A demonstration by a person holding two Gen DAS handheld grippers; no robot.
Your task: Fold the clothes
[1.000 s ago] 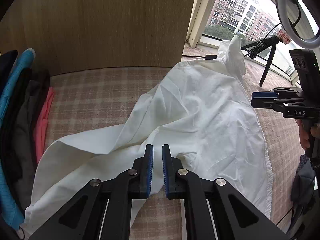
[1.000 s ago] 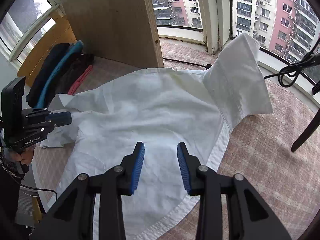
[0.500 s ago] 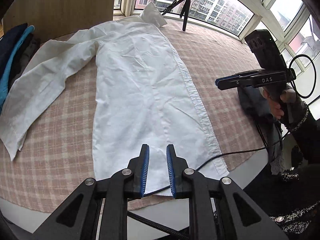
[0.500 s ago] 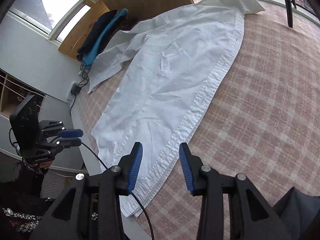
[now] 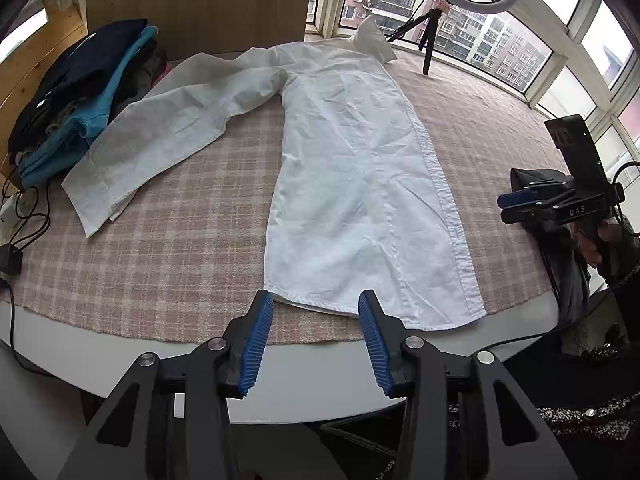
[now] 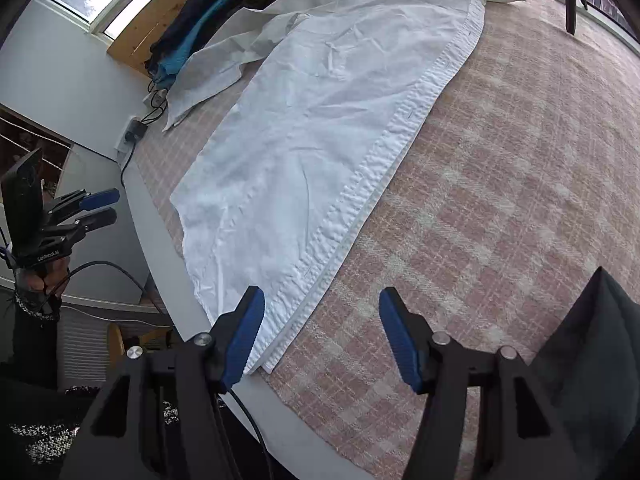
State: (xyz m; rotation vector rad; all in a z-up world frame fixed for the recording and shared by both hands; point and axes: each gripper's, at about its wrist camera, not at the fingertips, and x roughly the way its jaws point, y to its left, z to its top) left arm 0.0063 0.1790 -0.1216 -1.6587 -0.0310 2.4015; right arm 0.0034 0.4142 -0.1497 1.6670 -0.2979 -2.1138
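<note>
A white long-sleeved shirt (image 5: 360,168) lies folded lengthwise on the pink checked cloth (image 5: 168,248), hem at the near edge, collar at the far end, one sleeve (image 5: 168,124) spread to the left. It also shows in the right wrist view (image 6: 304,152). My left gripper (image 5: 316,340) is open and empty, just short of the hem. My right gripper (image 6: 322,336) is open and empty over the hem's corner and button band; it also shows at the right in the left wrist view (image 5: 520,204).
A pile of dark and blue clothes (image 5: 76,92) sits at the far left by a wooden panel (image 5: 200,0). A small tripod (image 5: 428,40) with a ring light stands by the window. Cables and a plug (image 5: 10,260) lie at the left edge. A dark garment (image 6: 592,360) lies near right.
Both grippers have pulled back from the shirt to the table's near edge and opened wider. The shirt now lies flattened out lengthwise with its sleeve spread left.
</note>
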